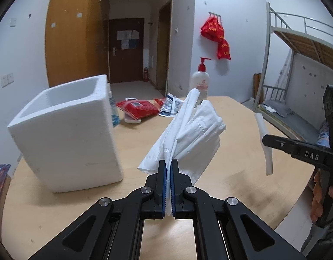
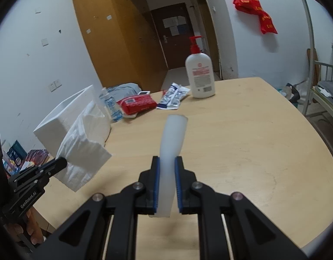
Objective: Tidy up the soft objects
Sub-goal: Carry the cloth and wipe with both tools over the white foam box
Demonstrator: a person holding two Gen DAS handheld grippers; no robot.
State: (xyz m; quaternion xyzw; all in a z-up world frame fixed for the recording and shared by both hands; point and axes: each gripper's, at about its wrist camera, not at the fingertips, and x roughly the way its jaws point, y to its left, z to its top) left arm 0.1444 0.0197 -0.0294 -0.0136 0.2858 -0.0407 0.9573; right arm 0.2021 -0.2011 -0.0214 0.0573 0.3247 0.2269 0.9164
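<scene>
Item one: tissue bundle (image 1: 188, 134), white and crumpled, clamped between the closed jaws of the left gripper (image 1: 168, 166) and held in the air above the table (image 1: 231, 173), just right of the foam box (image 1: 64, 143).

Item two: white foam strip (image 2: 170, 149), bent, pinched between the pads of the right gripper (image 2: 167, 162), also lifted clear of the tabletop, near its middle.

Foam box: open-topped, standing on the left part of the table; what little of its inside shows looks bare, the bottom being hidden.

Other stock on the far side, untouched: red packet (image 1: 140, 108), blue-and-white sachets (image 1: 169, 106), small clear bottle (image 2: 111, 106), pump bottle (image 2: 200, 73).

Progress, as judged: early to middle. Two soft pieces are picked up but neither is yet put away; the box seems the likely destination. Remaining: carry both over the rim, release, then deal with whatever soft goods remain at the back.
</scene>
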